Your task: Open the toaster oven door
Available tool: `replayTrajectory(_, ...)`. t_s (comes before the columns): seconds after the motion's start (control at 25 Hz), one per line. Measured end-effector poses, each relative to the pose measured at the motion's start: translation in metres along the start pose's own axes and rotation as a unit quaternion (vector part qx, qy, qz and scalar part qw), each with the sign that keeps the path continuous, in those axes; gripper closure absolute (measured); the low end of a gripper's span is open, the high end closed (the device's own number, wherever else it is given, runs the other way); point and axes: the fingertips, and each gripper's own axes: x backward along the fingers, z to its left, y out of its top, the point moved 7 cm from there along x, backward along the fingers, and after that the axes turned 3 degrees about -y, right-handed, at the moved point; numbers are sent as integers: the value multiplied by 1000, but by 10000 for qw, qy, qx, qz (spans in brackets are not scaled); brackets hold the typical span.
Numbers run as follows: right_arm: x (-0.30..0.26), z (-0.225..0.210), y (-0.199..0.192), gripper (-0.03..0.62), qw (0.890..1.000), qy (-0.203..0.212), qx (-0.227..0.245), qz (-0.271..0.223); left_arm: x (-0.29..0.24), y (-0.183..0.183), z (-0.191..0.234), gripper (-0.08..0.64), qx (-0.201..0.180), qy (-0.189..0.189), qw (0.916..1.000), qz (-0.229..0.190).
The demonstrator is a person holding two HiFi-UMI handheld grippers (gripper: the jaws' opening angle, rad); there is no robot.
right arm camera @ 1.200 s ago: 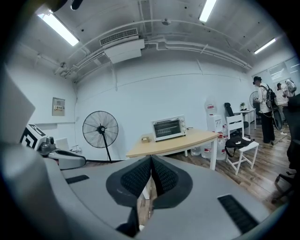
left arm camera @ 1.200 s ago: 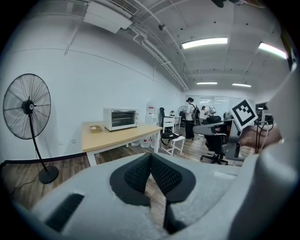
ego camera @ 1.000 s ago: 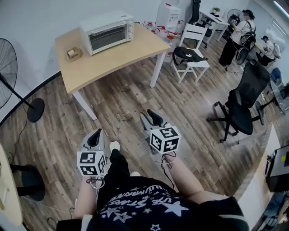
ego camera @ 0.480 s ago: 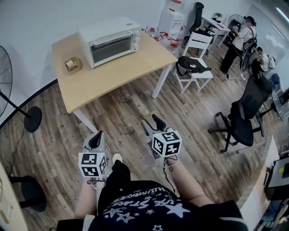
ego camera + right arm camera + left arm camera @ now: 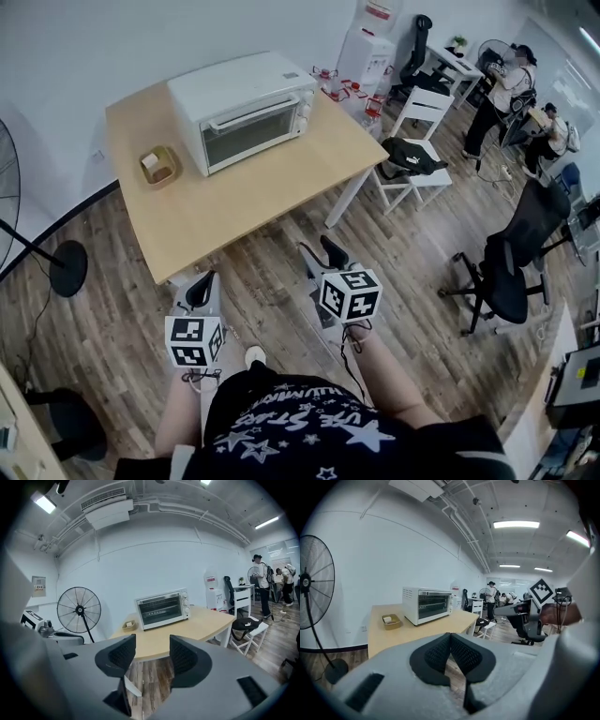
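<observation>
Facing toaster oven [image 5: 234, 80] at 11 o'clock on table [image 5: 272, 202]: door [image 5: 251, 136] shut, well apart from both grippers. L gripper [image 5: 200, 284] fingers pinched together, empty. R gripper [image 5: 322, 255] fingers just been opening, now wide, nothing btwn. I'd bring R level w/ top handle [image 5: 255, 111], clamp, pull down slow.

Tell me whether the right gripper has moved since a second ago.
Yes: the right gripper is nearer the table; its jaws have just been opening, with nothing between them.
</observation>
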Motion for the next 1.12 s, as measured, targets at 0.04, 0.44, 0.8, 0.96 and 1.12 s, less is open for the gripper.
replayTrajectory(0.04,-11,2,6,377,10000,-19,-20,-17,-4,4,11,541,-13,12,10000,-2)
replayTrajectory(0.44,-64,-2,28,377,9995,-254,-195,-38,-44,23,66,541,-88,-109,9999,6)
replayTrajectory(0.8,-112,-28,44,376,9996,-105,-242,-48,-84,46,72,541,-75,38,10000,-45)
replayTrajectory(0.96,-152,-47,67,377,9996,89,-237,-128,-113,65,88,540,-70,321,9994,-124)
replayTrajectory(1.12,-191,-67,92,379,9993,315,-180,-126,-142,83,102,541,-37,632,9979,-160)
